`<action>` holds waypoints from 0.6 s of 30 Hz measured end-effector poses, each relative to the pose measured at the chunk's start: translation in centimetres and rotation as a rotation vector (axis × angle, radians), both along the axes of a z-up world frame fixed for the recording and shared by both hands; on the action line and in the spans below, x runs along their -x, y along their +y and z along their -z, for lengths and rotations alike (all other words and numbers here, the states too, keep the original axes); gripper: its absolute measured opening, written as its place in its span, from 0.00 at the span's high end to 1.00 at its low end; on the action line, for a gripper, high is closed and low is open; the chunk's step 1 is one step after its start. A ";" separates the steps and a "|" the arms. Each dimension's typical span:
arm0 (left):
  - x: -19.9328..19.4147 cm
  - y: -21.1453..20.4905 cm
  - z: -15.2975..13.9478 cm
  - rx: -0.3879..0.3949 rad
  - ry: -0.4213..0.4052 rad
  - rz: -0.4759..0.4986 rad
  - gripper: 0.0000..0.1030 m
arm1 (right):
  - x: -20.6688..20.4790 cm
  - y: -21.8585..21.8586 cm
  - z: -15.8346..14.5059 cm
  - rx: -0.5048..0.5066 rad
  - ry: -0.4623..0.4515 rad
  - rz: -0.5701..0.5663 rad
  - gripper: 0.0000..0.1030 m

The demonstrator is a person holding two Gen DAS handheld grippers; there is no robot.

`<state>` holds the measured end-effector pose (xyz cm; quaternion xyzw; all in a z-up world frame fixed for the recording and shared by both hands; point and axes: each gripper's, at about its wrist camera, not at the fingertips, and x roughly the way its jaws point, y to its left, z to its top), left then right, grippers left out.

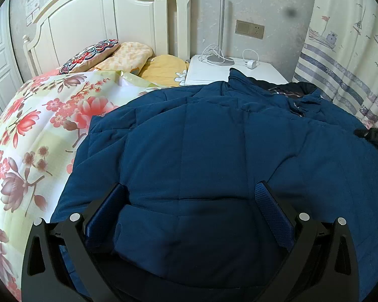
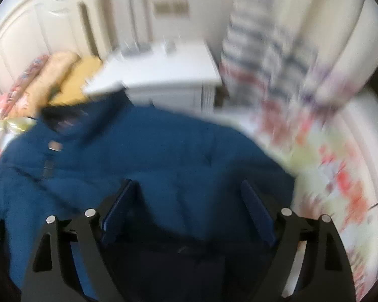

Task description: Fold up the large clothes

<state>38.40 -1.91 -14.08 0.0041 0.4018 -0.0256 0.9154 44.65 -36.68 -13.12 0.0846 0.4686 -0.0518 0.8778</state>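
A large blue quilted jacket (image 1: 214, 136) lies spread on the flowered bedspread (image 1: 37, 130), its collar (image 1: 284, 88) toward the nightstand. My left gripper (image 1: 189, 201) hovers low over the jacket's near part, jaws wide, with padded fabric bulging between the blue pads (image 1: 272, 214); I cannot see the pads pressing it. In the blurred right wrist view the same jacket (image 2: 163, 151) fills the middle, collar (image 2: 68, 120) at upper left. My right gripper (image 2: 189, 196) stands open above the jacket's right half, nothing gripped.
A white nightstand (image 1: 214, 73) with a lamp base and charger cable stands behind the jacket. Pillows (image 1: 128, 55) lean on the white headboard (image 1: 100, 20). A striped curtain (image 1: 345, 58) hangs at right. A black part (image 1: 373, 134) pokes in at the right edge.
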 end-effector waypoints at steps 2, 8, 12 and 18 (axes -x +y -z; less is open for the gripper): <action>0.0 0.0 0.0 -0.002 0.000 0.000 0.04 | 0.5 -0.3 0.0 -0.020 -0.018 0.006 0.12; 0.0 0.0 0.0 -0.006 0.000 -0.001 0.04 | 7.8 3.4 -5.7 0.121 -0.251 0.008 0.12; 0.0 0.0 0.0 -0.007 0.000 -0.001 0.04 | 12.0 9.2 -4.9 0.262 -0.240 -0.207 0.07; 0.0 0.0 0.0 -0.006 0.000 -0.001 0.04 | 11.8 8.9 0.0 0.217 -0.162 -0.204 0.02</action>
